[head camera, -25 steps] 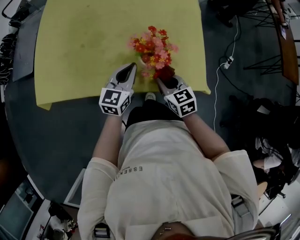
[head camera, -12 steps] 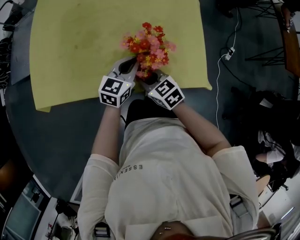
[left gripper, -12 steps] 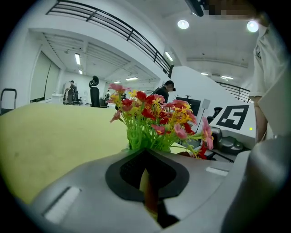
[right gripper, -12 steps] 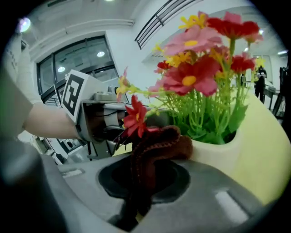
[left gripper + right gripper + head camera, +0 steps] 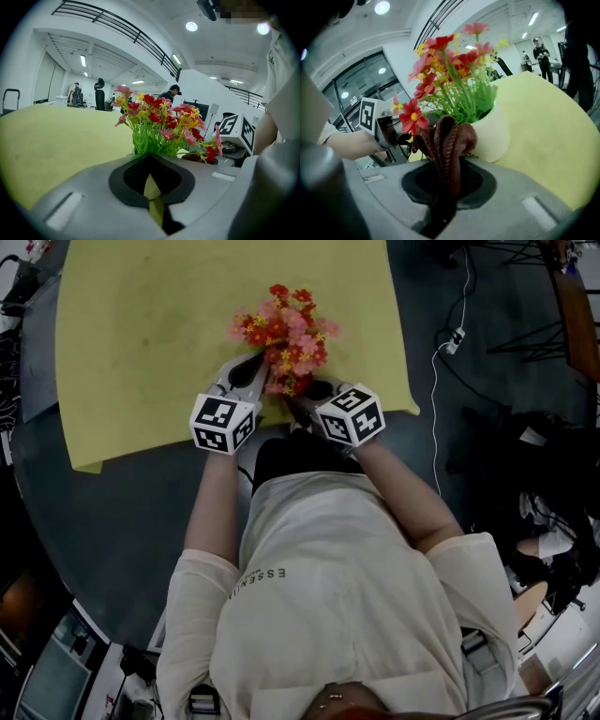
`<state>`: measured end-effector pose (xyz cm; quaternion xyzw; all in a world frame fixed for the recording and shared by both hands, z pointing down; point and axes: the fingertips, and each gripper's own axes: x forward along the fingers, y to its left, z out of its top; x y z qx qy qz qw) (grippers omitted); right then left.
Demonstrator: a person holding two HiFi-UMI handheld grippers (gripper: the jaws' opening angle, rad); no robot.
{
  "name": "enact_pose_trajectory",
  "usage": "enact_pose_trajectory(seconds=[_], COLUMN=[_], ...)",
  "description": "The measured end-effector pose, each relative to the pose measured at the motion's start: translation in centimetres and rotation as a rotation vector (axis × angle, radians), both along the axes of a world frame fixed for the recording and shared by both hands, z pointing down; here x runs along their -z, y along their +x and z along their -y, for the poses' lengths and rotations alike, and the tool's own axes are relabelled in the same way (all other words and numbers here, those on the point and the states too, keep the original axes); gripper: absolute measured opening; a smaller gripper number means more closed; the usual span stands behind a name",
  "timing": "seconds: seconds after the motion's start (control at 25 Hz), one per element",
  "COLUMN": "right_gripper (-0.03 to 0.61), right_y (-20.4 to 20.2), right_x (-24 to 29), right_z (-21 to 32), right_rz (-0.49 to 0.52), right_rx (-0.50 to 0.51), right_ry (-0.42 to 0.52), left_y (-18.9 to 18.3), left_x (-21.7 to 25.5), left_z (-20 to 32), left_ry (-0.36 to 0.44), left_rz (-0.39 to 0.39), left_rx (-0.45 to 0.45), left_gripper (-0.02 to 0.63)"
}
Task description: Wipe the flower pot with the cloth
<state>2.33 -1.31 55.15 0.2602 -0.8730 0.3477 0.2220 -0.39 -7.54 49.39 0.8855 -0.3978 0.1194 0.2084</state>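
A cream flower pot (image 5: 493,133) with red, pink and yellow flowers (image 5: 281,329) stands near the front edge of the yellow table (image 5: 141,334). My right gripper (image 5: 446,180) is shut on a bunched brown cloth (image 5: 449,138). The cloth's top lies against the pot's near side, just under the blooms. In the head view the right gripper (image 5: 305,392) reaches in under the flowers from the right. My left gripper (image 5: 258,367) is shut with nothing in it and sits close to the pot's left side. In the left gripper view the flowers (image 5: 159,122) rise just past its tips (image 5: 151,174).
The table's front edge (image 5: 244,432) runs right below both grippers. A white cable and plug strip (image 5: 457,334) lie on the dark floor to the right. People stand far off in the background (image 5: 541,49).
Both grippers have closed in on the pot. The right gripper swung left and rolled, bringing the cloth from the pot's right side up against it under the flowers.
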Motion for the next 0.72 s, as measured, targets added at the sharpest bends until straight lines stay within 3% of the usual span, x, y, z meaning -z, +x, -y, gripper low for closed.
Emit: enact_pose_trajectory(seconds=[0.2,0.52,0.72], right_gripper=[0.049,0.049,0.049], right_y=[3.2,6.9,10.3], right_x=[-0.3,-0.4,-0.1], right_z=[0.7,2.6,7.1], right_rz=[-0.027,-0.136,-0.211], right_rx=[-0.055,-0.094,-0.178], right_ry=[-0.021,0.045,0.086], left_y=[0.3,0.3,0.3], left_x=[0.0,-0.2,-0.2], left_z=[-0.1,-0.4,-0.3], left_ry=[0.01,0.015,0.016], left_rz=[-0.002,-0.021,-0.025], left_rx=[-0.008,-0.01,0.006], left_gripper=[0.014,0.014,0.014])
